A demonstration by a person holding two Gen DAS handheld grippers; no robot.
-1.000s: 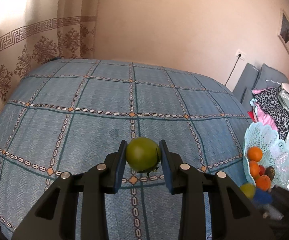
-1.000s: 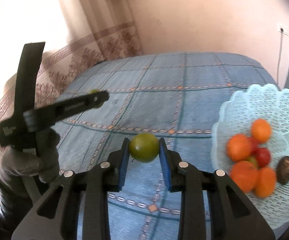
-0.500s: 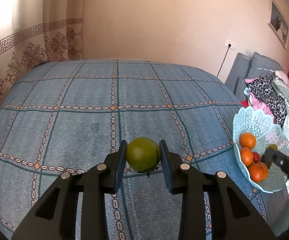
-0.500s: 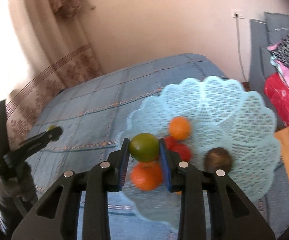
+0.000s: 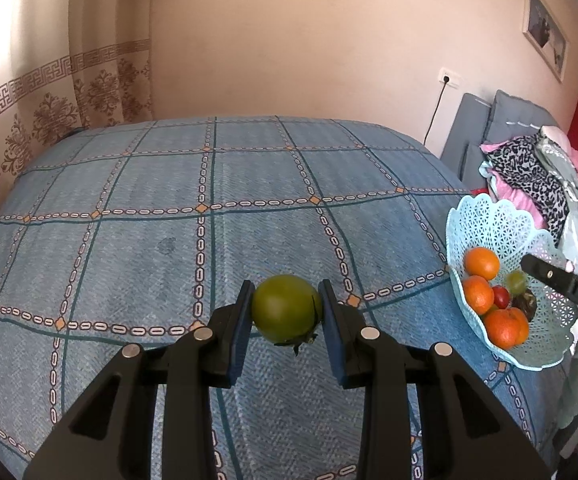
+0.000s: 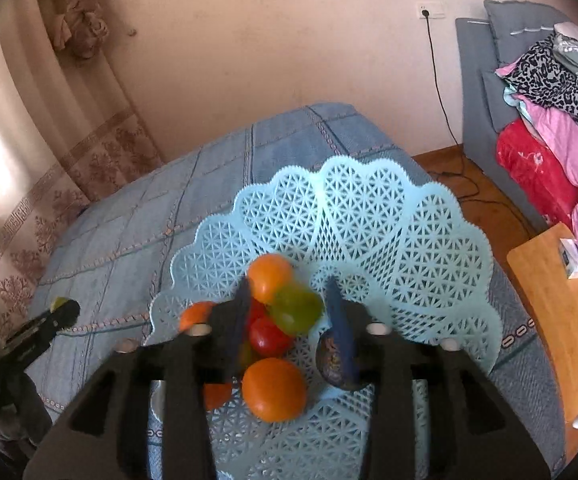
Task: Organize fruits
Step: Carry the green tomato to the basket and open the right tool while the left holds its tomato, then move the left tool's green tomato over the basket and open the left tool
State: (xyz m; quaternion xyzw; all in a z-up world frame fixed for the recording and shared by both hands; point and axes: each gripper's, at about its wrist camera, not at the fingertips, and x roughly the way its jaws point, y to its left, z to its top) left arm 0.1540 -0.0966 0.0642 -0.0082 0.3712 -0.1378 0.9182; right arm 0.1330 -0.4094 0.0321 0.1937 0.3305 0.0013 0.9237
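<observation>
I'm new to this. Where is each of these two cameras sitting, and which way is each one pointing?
Left wrist view: sits on the left gripper, facing down over the blue bedspread; its two fingers clamp a green tomato.
Right wrist view: sits on the right gripper, facing down into the lattice basket; its jaws have just been opening, a blurred green fruit between them.
Shared: the basket, the oranges, and each view glimpses the other gripper.
</observation>
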